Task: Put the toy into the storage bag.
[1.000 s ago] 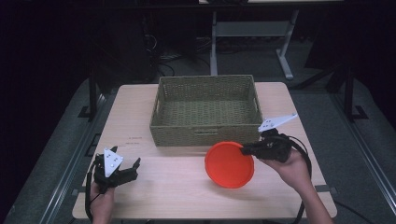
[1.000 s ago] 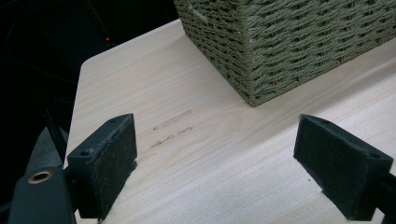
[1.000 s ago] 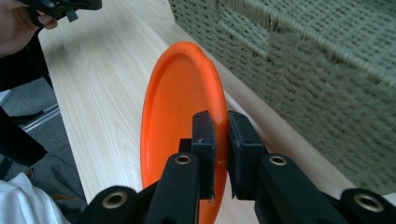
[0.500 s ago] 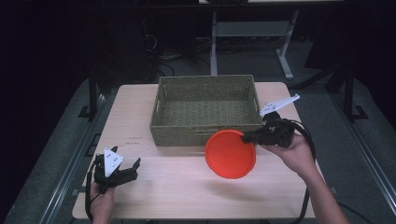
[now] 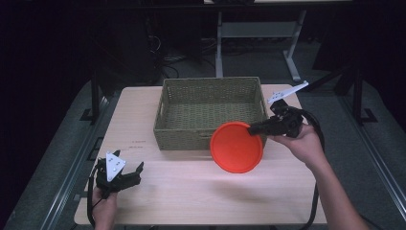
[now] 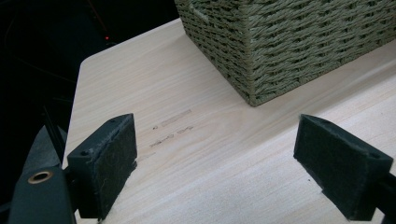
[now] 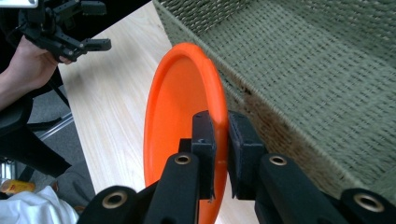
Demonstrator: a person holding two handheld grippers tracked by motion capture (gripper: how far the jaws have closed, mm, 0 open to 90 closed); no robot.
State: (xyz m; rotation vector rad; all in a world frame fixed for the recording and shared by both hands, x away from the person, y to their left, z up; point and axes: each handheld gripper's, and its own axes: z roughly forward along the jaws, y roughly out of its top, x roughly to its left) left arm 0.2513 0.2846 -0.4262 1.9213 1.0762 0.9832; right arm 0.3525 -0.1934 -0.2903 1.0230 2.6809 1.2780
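Plate rim sits pinched in right hand-held gripper, seemingly clear of basket.

Wood table, metal desk frame behind

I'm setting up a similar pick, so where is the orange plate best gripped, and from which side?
Grip the orange plate by its thin raised rim, coming in edge-on from the side away from the woven basket, as the right gripper does: one pad inside the rim, one outside.
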